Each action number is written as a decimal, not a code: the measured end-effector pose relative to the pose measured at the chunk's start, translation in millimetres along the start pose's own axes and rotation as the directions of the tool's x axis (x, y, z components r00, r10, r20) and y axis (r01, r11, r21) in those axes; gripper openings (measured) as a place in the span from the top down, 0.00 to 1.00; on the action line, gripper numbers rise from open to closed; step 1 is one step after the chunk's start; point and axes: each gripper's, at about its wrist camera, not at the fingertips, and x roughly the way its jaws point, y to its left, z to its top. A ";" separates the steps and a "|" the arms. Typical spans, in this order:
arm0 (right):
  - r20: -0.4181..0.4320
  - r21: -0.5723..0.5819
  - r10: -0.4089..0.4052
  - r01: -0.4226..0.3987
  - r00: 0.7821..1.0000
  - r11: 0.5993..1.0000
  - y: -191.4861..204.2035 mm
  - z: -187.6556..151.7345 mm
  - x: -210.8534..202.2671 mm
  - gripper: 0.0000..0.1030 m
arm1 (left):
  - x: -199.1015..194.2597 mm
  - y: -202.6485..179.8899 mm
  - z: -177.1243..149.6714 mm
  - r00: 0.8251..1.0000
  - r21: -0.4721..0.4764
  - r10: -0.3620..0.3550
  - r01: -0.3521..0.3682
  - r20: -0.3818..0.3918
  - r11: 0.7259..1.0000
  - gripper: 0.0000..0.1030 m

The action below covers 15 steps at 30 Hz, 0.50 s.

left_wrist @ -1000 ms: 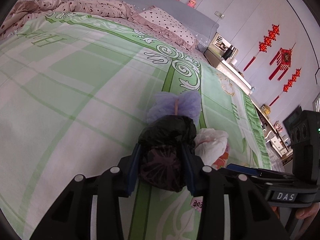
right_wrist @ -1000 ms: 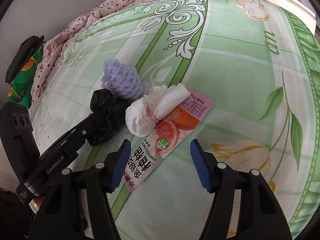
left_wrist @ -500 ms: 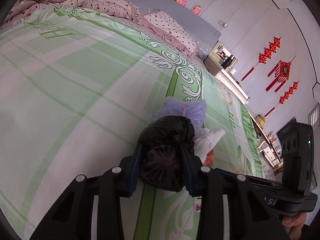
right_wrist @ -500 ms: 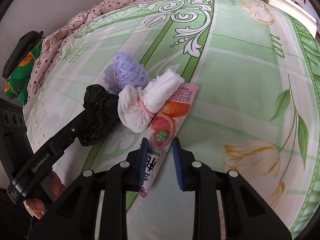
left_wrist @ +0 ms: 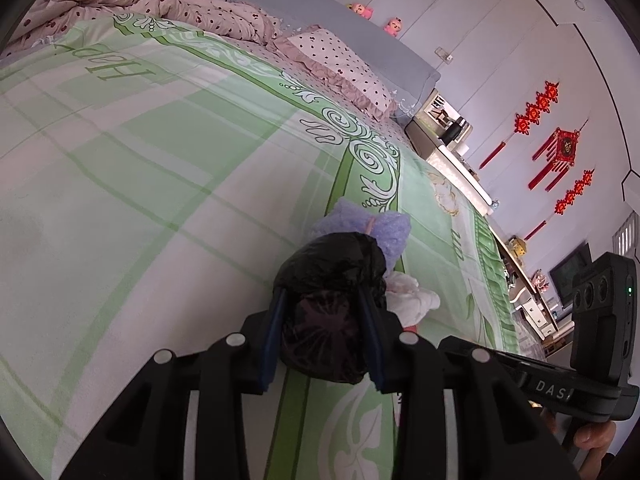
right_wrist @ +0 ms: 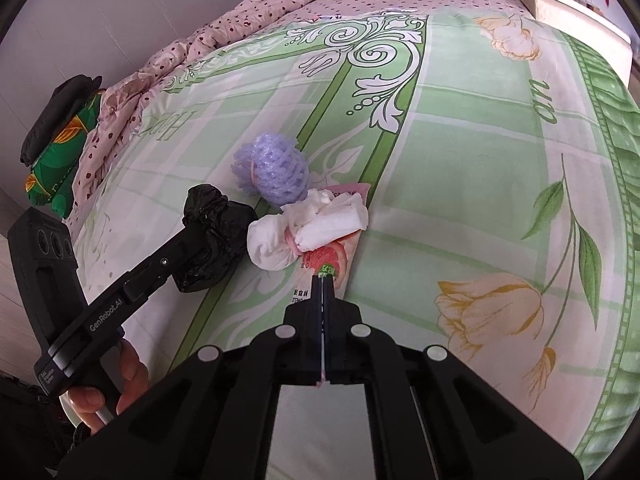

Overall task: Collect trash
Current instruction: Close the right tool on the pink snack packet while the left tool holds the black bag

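Note:
My left gripper [left_wrist: 323, 312] is shut on a crumpled black plastic bag [left_wrist: 330, 280], also seen from the right wrist view [right_wrist: 218, 236], low over the green bedspread. My right gripper [right_wrist: 323, 280] is shut on the near end of a pink grapefruit snack wrapper [right_wrist: 336, 254]. A tied white tissue bundle [right_wrist: 304, 228] lies on the wrapper's far part. A purple foam fruit net [right_wrist: 272, 172] lies just behind them; it also shows in the left wrist view [left_wrist: 384, 232], with the white bundle [left_wrist: 412, 300] to the bag's right.
The green flowered bedspread [right_wrist: 480, 160] covers the bed. A pink dotted quilt [right_wrist: 248, 20] and pillow [left_wrist: 340, 64] lie at the head. A green and black folded bundle [right_wrist: 56, 148] sits at the left edge. A bedside cabinet [left_wrist: 448, 140] stands beyond the bed.
My right gripper has closed from wide open onto the wrapper's near end. The wrapper has turned to point along the gripper. My left gripper keeps its hold on the black bag.

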 end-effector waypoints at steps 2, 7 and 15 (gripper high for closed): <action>-0.023 0.005 0.033 -0.033 0.999 0.999 -2.1 -3.7 -0.2 1.00 | -2.4 -1.8 -2.8 1.000 0.003 0.006 -0.006 -0.001 1.000 0.68; -0.055 -0.005 0.045 -0.045 0.997 0.999 -0.3 -11.7 1.0 0.99 | -17.9 6.1 -8.6 1.000 -0.031 0.000 0.000 0.020 1.000 0.69; -0.052 -0.038 -0.042 0.040 0.998 0.998 12.6 -11.3 15.9 0.60 | -28.1 29.0 -6.5 0.999 -0.100 -0.002 0.007 0.049 0.995 0.69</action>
